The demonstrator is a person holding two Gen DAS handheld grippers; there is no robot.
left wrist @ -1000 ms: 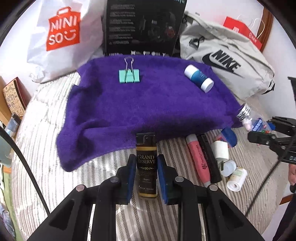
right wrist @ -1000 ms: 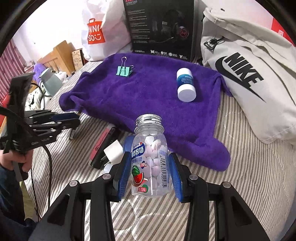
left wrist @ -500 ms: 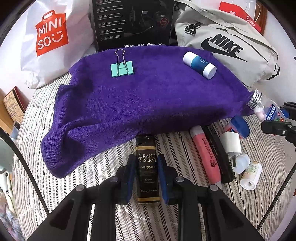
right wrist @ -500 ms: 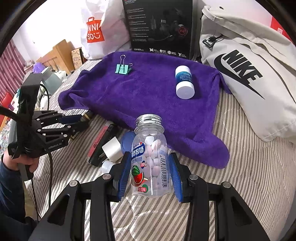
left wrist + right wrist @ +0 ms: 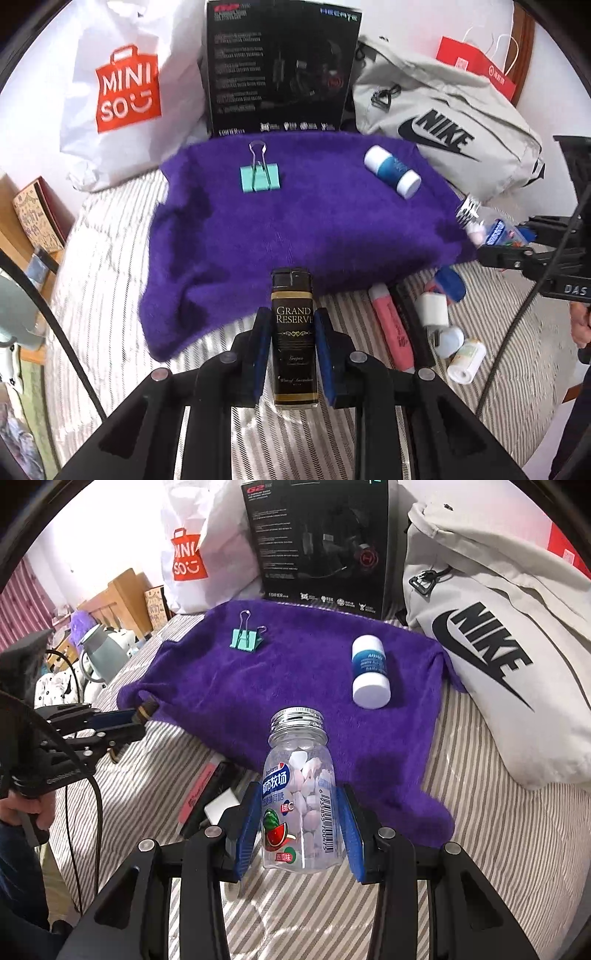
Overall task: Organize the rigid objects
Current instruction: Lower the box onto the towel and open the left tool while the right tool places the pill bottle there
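the right gripper point(image 5: 299, 827) holds a clear candy bottle point(image 5: 300, 794) between its blue jaws, above the striped bed point(image 5: 498, 849) at the purple towel's point(image 5: 295, 672) near edge.

Bright daylight, fisheye-warped, slightly blurred

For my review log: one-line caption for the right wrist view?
Right gripper holds a clear candy bottle over the striped bed, near the purple towel.

Both grippers are black angular frames with round silver screw heads and blue pads lining their fingers. The left gripper point(image 5: 291, 343) fills the frame's bottom centre, and the right gripper point(image 5: 301, 827) likewise. White letters "DAS" mark the right one at right edge. Black cables trail at left; a dark sleeve point(image 5: 14, 878) shows lower left.
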